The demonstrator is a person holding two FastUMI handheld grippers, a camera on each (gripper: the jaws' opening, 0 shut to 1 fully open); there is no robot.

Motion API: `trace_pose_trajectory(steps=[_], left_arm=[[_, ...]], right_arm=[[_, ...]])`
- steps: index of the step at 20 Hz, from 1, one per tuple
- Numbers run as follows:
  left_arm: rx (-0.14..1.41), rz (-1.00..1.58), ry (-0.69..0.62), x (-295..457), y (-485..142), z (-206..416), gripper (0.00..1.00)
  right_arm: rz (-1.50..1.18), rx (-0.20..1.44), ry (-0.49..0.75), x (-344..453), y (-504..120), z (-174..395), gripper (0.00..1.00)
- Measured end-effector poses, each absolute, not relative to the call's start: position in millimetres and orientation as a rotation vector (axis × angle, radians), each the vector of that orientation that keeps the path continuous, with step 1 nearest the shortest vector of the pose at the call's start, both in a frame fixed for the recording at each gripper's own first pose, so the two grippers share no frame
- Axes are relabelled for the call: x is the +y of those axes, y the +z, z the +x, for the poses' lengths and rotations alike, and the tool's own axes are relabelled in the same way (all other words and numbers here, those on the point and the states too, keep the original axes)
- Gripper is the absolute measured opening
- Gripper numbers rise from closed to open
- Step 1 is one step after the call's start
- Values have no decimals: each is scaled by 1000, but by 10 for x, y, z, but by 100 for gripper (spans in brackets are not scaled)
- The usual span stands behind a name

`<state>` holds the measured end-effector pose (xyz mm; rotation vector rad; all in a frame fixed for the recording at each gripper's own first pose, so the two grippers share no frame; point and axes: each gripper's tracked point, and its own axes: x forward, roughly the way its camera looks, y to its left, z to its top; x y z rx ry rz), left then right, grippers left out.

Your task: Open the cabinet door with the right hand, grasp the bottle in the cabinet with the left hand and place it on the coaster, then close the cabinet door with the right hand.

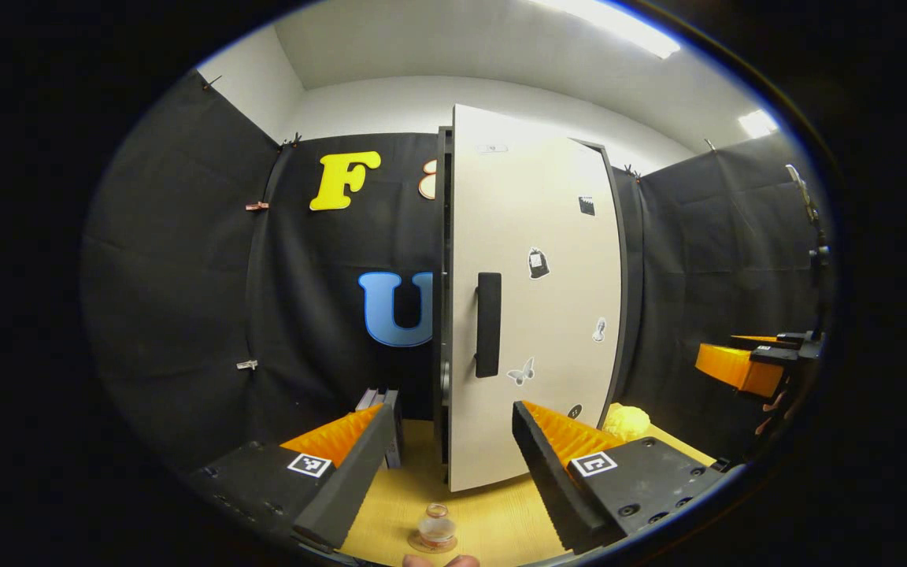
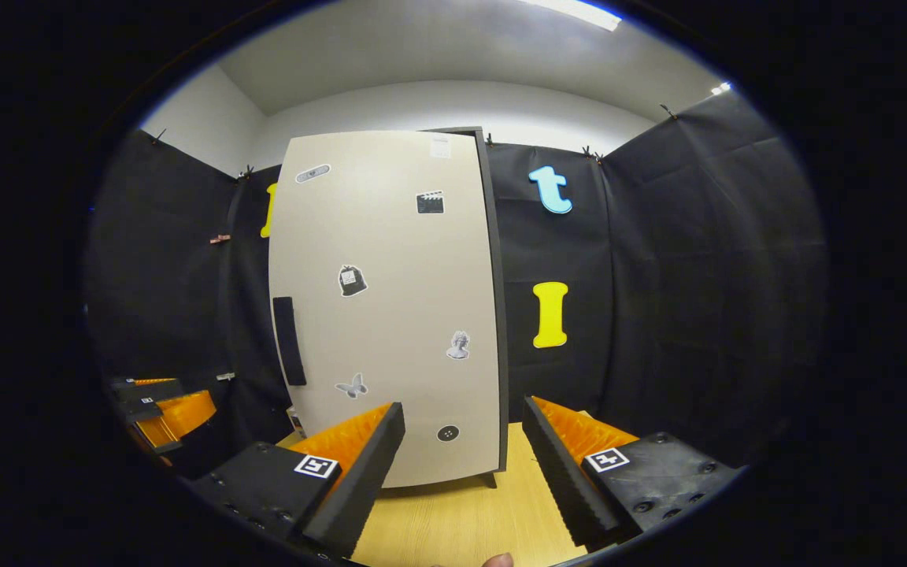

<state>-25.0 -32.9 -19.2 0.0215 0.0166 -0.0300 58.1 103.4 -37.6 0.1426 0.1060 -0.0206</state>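
On the wooden tabletop, near edge: small bottle resting on coaster | left gripper agape, empty | cabinet door looks nearly shut; press flat near handle | right gripper agape, empty.

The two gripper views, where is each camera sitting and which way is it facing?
Left gripper view: rides on the left claw, facing the cabinet door's handle edge; bottle on the coaster below; a fingertip at the bottom.
Right gripper view: rides on the right claw, facing the door front; own fingers open.
Shared: door, handle, wooden table, and each shows the other claw.
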Motion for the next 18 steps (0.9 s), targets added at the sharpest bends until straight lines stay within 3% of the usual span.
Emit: trace_pose_trajectory(steps=[18], left_arm=[[2, 49, -26, -330, -177, -281, 95]], right_arm=[[111, 126, -46, 947, -471, 619, 98]])
